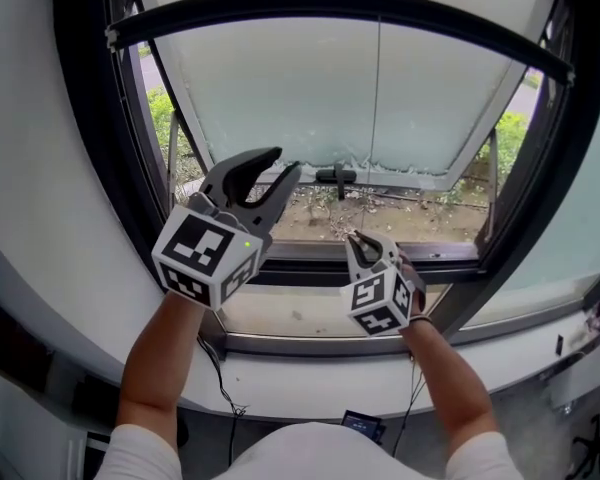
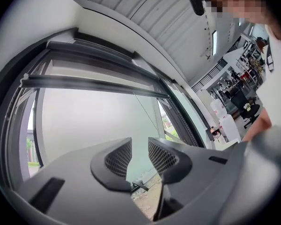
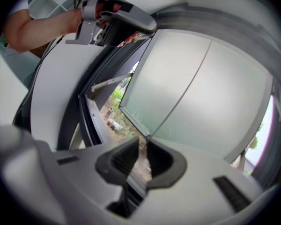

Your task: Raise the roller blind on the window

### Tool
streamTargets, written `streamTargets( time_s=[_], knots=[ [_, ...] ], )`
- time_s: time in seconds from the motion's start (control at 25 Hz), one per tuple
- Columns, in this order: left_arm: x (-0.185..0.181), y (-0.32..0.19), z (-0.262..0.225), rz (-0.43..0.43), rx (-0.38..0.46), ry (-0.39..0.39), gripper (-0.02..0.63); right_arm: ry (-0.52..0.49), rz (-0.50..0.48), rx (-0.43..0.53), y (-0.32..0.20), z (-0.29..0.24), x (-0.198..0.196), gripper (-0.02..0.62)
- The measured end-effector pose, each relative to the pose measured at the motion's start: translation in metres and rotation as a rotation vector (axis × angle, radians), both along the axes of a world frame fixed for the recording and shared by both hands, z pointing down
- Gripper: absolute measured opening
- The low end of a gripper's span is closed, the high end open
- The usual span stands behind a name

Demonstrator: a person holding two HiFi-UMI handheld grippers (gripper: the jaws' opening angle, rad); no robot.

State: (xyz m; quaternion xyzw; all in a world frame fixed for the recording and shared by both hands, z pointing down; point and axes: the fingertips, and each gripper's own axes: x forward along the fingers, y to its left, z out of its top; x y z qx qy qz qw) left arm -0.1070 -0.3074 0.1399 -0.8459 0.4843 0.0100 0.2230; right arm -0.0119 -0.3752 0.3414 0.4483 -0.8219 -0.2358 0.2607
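Your left claw (image 1: 280, 166) is to the left of and higher than your right claw (image 1: 368, 244). The roller blind (image 1: 300, 98) hangs beyond both, above the right claw. The window handle (image 1: 336, 176) lies beyond and between them. The sill (image 1: 280, 313) runs beneath both.

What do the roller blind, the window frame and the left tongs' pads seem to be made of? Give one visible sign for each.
The roller blind: probably translucent matte fabric; daylight glows through it evenly. The window frame: likely black coated metal, smooth and even in tone. The left tongs' pads: seemingly black rubber or plastic, with a meshed grip texture.
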Motion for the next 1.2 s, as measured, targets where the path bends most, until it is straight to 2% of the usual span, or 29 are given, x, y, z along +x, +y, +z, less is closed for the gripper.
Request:
streamTargets(
  time_s=[0.6, 1.2],
  knots=[
    [-0.007, 0.015, 0.084, 0.010, -0.132, 0.081, 0.124, -0.050, 0.021, 0.040, 0.000, -0.017, 0.010, 0.061],
    [-0.012, 0.034, 0.111, 0.013, -0.175, 0.149, 0.124, -0.105, 0.014, 0.120, 0.008, -0.059, 0.008, 0.061]
  ],
)
